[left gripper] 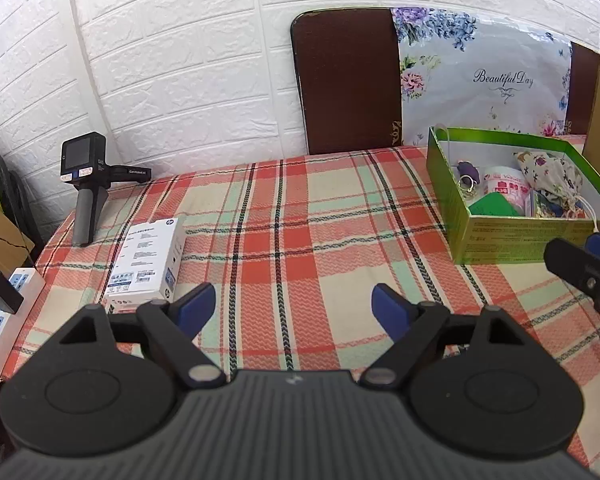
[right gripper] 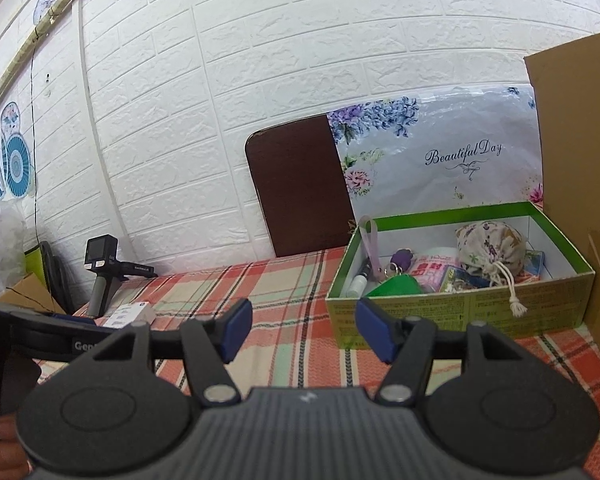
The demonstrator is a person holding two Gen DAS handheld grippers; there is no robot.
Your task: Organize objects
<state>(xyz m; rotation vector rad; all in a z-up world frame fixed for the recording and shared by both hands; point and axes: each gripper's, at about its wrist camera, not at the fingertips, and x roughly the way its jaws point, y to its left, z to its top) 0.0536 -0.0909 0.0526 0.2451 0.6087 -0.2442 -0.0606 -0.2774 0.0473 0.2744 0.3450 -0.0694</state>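
Note:
A green cardboard box (left gripper: 500, 236) (right gripper: 452, 312) stands on the plaid tablecloth at the right. It holds several small items: a floral drawstring pouch (left gripper: 550, 178) (right gripper: 490, 248), a pink-labelled jar (left gripper: 506, 190), a green piece (right gripper: 396, 286) and a purple keyring charm (right gripper: 402, 258). A white printed carton (left gripper: 146, 264) (right gripper: 130, 314) lies flat at the left. My left gripper (left gripper: 294, 306) is open over bare cloth, the carton just left of it. My right gripper (right gripper: 300, 330) is open with nothing between its pads, in front of the box's near left corner, and shows at the left wrist view's right edge (left gripper: 580, 268).
A spare black handheld gripper (left gripper: 88, 184) (right gripper: 104, 276) stands at the table's back left. A brown board (left gripper: 348, 80) and a flowered bag (left gripper: 484, 76) lean on the white brick wall. Brown cardboard (right gripper: 580, 160) rises right of the box. A power strip (left gripper: 4, 312) lies off the left edge.

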